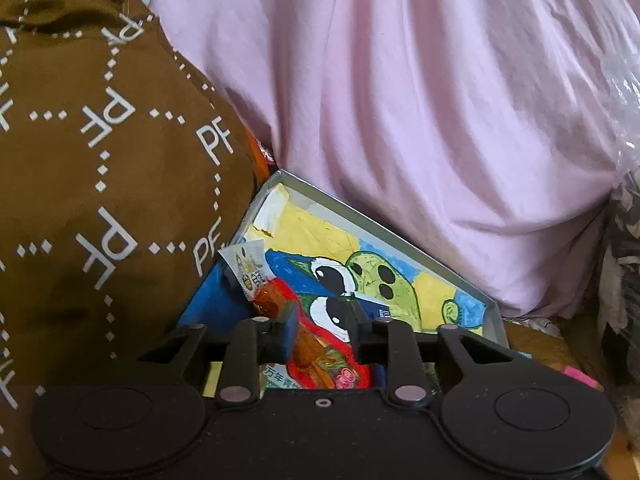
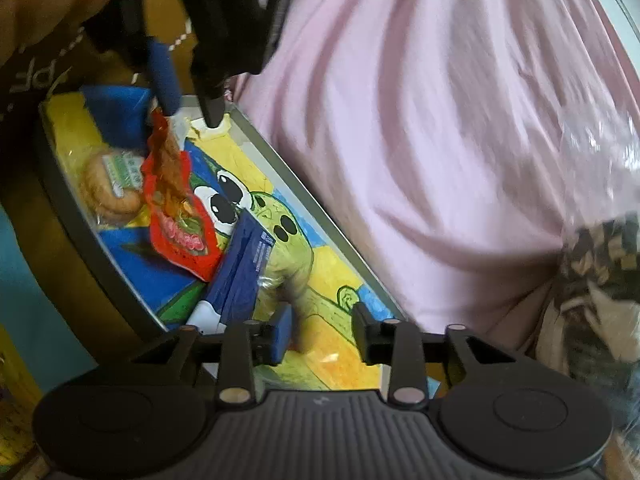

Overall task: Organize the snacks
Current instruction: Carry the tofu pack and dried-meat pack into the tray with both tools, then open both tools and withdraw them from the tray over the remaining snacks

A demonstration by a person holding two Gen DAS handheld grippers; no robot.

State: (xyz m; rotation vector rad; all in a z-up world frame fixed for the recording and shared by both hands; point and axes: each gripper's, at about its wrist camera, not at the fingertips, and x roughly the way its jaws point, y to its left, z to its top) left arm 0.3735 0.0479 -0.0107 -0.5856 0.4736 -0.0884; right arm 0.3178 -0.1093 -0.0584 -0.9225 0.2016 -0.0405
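Over the painted tray [image 2: 280, 168], your left gripper [image 1: 324, 330] fingers clamp the red snack packet [image 2: 176, 216] mid-placement while your right gripper [image 2: 322, 332] fingers stand released; lower, then release.

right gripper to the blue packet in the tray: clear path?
Probably yes. The right gripper is open and empty, and the blue packet lies just ahead of its jaws in the tray. The red snack packet overlaps only its far end.
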